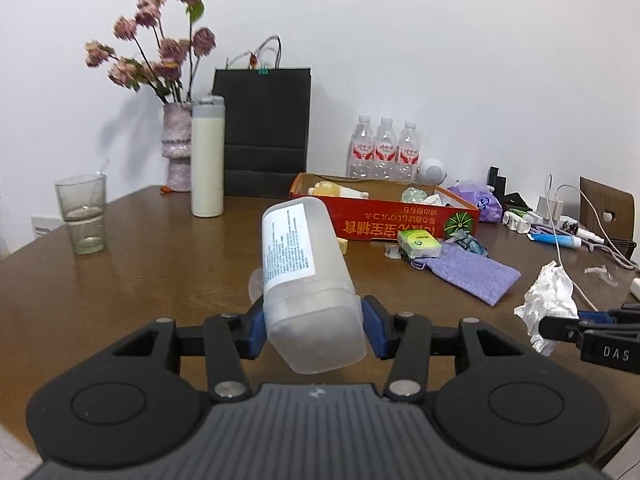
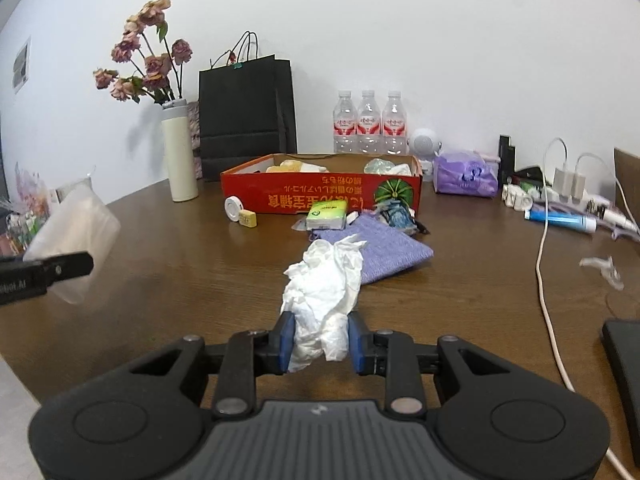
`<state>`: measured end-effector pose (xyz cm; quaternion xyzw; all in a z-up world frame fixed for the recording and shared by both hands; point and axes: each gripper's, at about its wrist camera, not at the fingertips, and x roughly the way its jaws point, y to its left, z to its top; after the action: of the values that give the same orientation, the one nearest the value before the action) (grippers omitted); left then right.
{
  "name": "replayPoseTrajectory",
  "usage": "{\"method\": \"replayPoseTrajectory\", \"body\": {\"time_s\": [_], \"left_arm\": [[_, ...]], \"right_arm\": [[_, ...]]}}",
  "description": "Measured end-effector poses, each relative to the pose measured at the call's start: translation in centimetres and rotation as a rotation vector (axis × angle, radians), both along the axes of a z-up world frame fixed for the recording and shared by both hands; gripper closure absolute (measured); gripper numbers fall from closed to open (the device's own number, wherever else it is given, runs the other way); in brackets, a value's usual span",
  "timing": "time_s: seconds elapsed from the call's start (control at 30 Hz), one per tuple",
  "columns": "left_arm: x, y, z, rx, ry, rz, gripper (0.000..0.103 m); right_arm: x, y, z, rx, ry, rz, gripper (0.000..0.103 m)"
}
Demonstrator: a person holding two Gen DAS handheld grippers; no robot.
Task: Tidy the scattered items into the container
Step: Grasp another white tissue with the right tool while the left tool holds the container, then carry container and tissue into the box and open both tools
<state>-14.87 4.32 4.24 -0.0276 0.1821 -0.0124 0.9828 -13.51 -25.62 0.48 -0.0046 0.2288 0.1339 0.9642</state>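
My left gripper [image 1: 312, 326] is shut on a frosted white plastic bottle [image 1: 306, 276] with a printed label, held above the table and tilted toward the red cardboard box [image 1: 400, 222]. My right gripper [image 2: 320, 338] is shut on a crumpled white tissue [image 2: 324, 280], held above the table; the tissue also shows in the left wrist view [image 1: 548, 300]. The box [image 2: 320, 196] holds several items. In front of it lie a green tissue pack [image 2: 326, 216], a purple cloth pouch [image 2: 376, 248], a small yellow block [image 2: 248, 218] and a white round tape [image 2: 233, 208].
A glass [image 1: 84, 216], a white thermos [image 1: 207, 160], a flower vase [image 1: 178, 144], a black paper bag [image 1: 266, 132] and three water bottles [image 1: 384, 148] stand at the back. A purple bag [image 2: 466, 174], chargers, cables [image 2: 544, 280] and a blue tube [image 2: 560, 220] crowd the right.
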Motion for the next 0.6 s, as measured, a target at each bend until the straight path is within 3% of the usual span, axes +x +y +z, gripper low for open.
{"method": "replayPoseTrajectory", "body": {"time_s": [0.13, 0.33, 0.47, 0.6], "left_arm": [[4.4, 0.0, 1.9, 0.015, -0.007, -0.045, 0.054], [13.4, 0.0, 5.9, 0.049, -0.053, -0.105, 0.054], [21.2, -0.2, 7.2, 0.077, 0.005, -0.135, 0.054], [27.9, -0.4, 7.0, 0.102, 0.084, -0.152, 0.053]], "right_arm": [[2.5, 0.7, 0.5, 0.035, 0.001, 0.006, 0.076], [8.1, 0.1, 4.0, 0.058, -0.082, 0.024, 0.076], [13.8, -0.8, 6.7, 0.083, -0.105, 0.021, 0.076], [21.1, -0.8, 8.8, 0.064, -0.066, 0.013, 0.076]]}}
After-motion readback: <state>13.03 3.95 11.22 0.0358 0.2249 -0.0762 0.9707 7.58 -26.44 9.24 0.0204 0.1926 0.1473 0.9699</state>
